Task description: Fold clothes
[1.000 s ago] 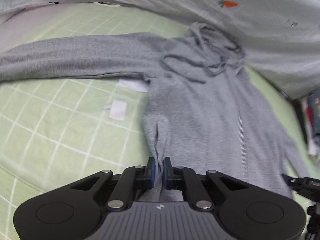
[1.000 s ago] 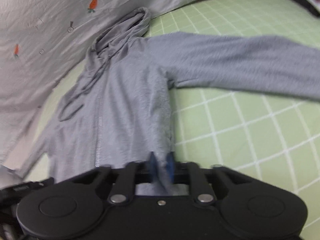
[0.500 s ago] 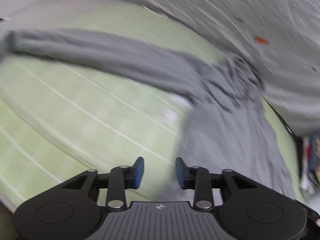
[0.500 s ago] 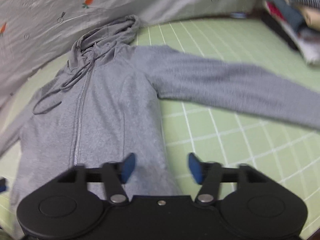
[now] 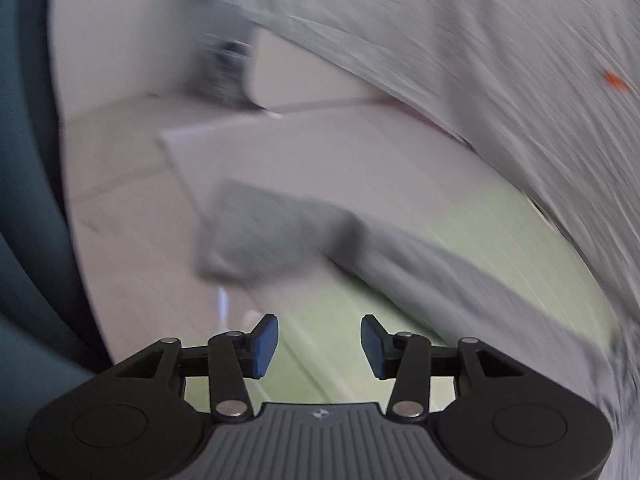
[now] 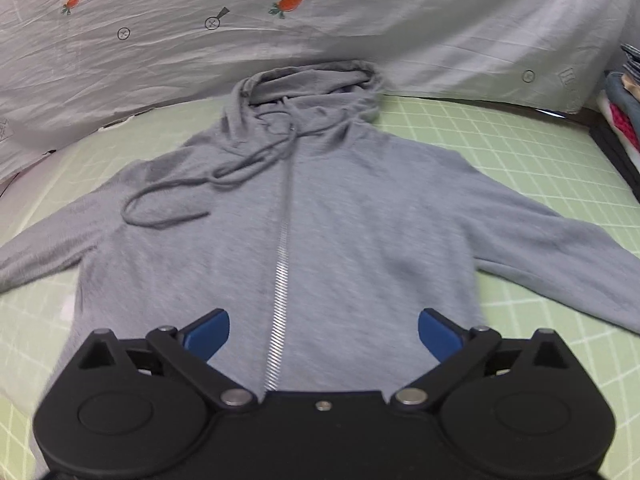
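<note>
Left tongs (image 5: 316, 346) and right tongs (image 6: 323, 335) — both opening, empty

Hoodie spread flat on the bed

A hoodie (image 6: 340, 220) lies front-up on the bed (image 6: 500, 136), hood toward a sheet (image 6: 360, 32) hanging behind. Its sleeves reach out left and right. A drawstring (image 6: 192, 188) loops across the chest, left of the zipper (image 6: 282, 272). Stacked clothes (image 6: 624, 108) sit at the far right edge.

Home bedroom, green checked bedsheet (image 6: 500, 148), carrot-print quilt (image 6: 360, 28), stacked folded clothes (image 6: 624, 104) at the bedside
</note>
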Demonstrator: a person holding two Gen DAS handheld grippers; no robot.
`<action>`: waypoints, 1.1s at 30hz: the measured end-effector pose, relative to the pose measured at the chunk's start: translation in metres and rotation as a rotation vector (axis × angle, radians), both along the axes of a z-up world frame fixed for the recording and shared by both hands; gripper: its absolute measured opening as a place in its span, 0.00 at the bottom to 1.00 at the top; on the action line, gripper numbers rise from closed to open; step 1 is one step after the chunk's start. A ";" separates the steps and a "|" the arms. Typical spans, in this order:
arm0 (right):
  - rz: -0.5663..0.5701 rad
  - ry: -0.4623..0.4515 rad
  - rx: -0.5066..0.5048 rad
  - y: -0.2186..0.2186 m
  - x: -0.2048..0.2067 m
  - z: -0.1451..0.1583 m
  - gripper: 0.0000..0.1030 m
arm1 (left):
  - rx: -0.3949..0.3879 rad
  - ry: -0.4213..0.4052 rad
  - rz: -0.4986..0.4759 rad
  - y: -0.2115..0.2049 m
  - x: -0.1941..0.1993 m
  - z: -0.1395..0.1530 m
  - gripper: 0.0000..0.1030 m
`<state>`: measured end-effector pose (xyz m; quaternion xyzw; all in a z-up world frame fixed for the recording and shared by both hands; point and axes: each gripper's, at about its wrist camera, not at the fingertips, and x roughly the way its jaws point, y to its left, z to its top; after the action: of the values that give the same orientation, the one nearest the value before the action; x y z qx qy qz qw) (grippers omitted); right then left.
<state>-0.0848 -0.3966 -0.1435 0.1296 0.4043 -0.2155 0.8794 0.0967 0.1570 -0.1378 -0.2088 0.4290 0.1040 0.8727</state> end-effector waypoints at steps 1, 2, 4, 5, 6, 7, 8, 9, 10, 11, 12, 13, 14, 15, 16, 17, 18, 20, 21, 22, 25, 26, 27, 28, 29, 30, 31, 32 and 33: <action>-0.008 -0.001 0.002 0.004 0.006 -0.001 0.99 | 0.008 -0.002 0.014 0.010 0.006 -0.002 0.46; -0.013 -0.002 0.003 0.007 0.012 -0.001 0.99 | 0.011 -0.002 0.021 0.018 0.012 -0.006 0.46; -0.018 -0.002 0.001 0.014 0.025 -0.002 0.99 | 0.015 0.002 0.032 0.032 0.024 -0.012 0.47; -0.020 -0.002 0.000 0.018 0.031 -0.003 0.99 | 0.019 0.002 0.029 0.036 0.029 -0.015 0.48; -0.022 -0.002 -0.003 0.021 0.038 -0.004 0.99 | 0.024 0.001 0.022 0.040 0.035 -0.017 0.48; -0.022 0.000 -0.008 0.024 0.045 -0.004 0.99 | 0.032 -0.003 0.016 0.041 0.039 -0.019 0.49; -0.025 0.003 -0.011 0.026 0.052 -0.004 0.99 | 0.041 -0.007 0.010 0.043 0.044 -0.020 0.49; -0.029 0.007 -0.012 0.027 0.059 -0.004 0.99 | 0.052 -0.010 0.005 0.042 0.047 -0.021 0.49; -0.032 0.009 -0.013 0.028 0.067 -0.004 0.99 | 0.066 -0.009 -0.004 0.041 0.051 -0.022 0.49; -0.032 0.008 -0.013 0.027 0.074 -0.003 0.99 | 0.080 -0.007 -0.015 0.040 0.055 -0.024 0.49; -0.031 0.006 -0.013 0.026 0.082 -0.002 0.99 | 0.096 -0.002 -0.030 0.039 0.058 -0.026 0.49; -0.031 0.000 -0.017 0.024 0.091 -0.001 0.99 | 0.113 0.005 -0.045 0.038 0.061 -0.028 0.49; -0.030 -0.004 -0.017 0.022 0.100 -0.001 0.99 | 0.127 0.010 -0.058 0.038 0.064 -0.030 0.49; -0.029 -0.011 -0.008 0.018 0.109 0.000 0.98 | 0.134 0.014 -0.066 0.038 0.066 -0.032 0.49; -0.034 -0.021 0.002 0.013 0.118 0.001 0.98 | 0.139 0.018 -0.073 0.038 0.069 -0.033 0.49; -0.045 -0.030 0.005 0.008 0.128 0.002 0.98 | 0.141 0.017 -0.076 0.038 0.070 -0.035 0.49; -0.052 -0.036 0.005 0.003 0.137 0.002 0.98 | 0.142 0.014 -0.076 0.038 0.071 -0.036 0.49; -0.052 -0.038 -0.011 -0.006 0.157 0.001 0.98 | 0.151 0.011 -0.089 0.037 0.074 -0.037 0.51; -0.047 -0.033 -0.025 -0.011 0.167 0.001 0.97 | 0.159 0.010 -0.093 0.037 0.075 -0.038 0.52; -0.039 -0.028 -0.036 -0.015 0.177 -0.001 0.97 | 0.165 0.011 -0.094 0.036 0.076 -0.038 0.55; -0.007 -0.027 -0.034 -0.027 0.204 -0.004 0.93 | 0.159 0.009 -0.088 0.036 0.080 -0.038 0.60; 0.005 -0.029 -0.024 -0.030 0.212 -0.006 0.87 | 0.161 0.007 -0.088 0.035 0.080 -0.038 0.61; 0.016 -0.030 -0.013 -0.034 0.220 -0.007 0.79 | 0.168 0.007 -0.092 0.034 0.081 -0.038 0.61; 0.026 -0.030 -0.003 -0.036 0.228 -0.009 0.75 | 0.177 0.008 -0.099 0.032 0.082 -0.038 0.60; 0.032 -0.028 0.001 -0.039 0.235 -0.011 0.70 | 0.185 0.010 -0.108 0.030 0.083 -0.038 0.60; 0.038 -0.027 0.003 -0.040 0.242 -0.014 0.66 | 0.191 0.012 -0.119 0.029 0.083 -0.037 0.60; 0.043 -0.024 0.004 -0.042 0.248 -0.016 0.64 | 0.197 0.015 -0.125 0.028 0.084 -0.037 0.59; 0.050 -0.021 0.012 -0.044 0.253 -0.019 0.57 | 0.200 0.017 -0.124 0.027 0.084 -0.037 0.59; 0.058 -0.019 0.020 -0.045 0.257 -0.022 0.46 | 0.199 0.018 -0.119 0.027 0.084 -0.037 0.59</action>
<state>0.1726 -0.4416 -0.1657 0.1286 0.4019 -0.1846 0.8876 0.1806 0.1844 -0.1749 -0.0943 0.4362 0.0960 0.8898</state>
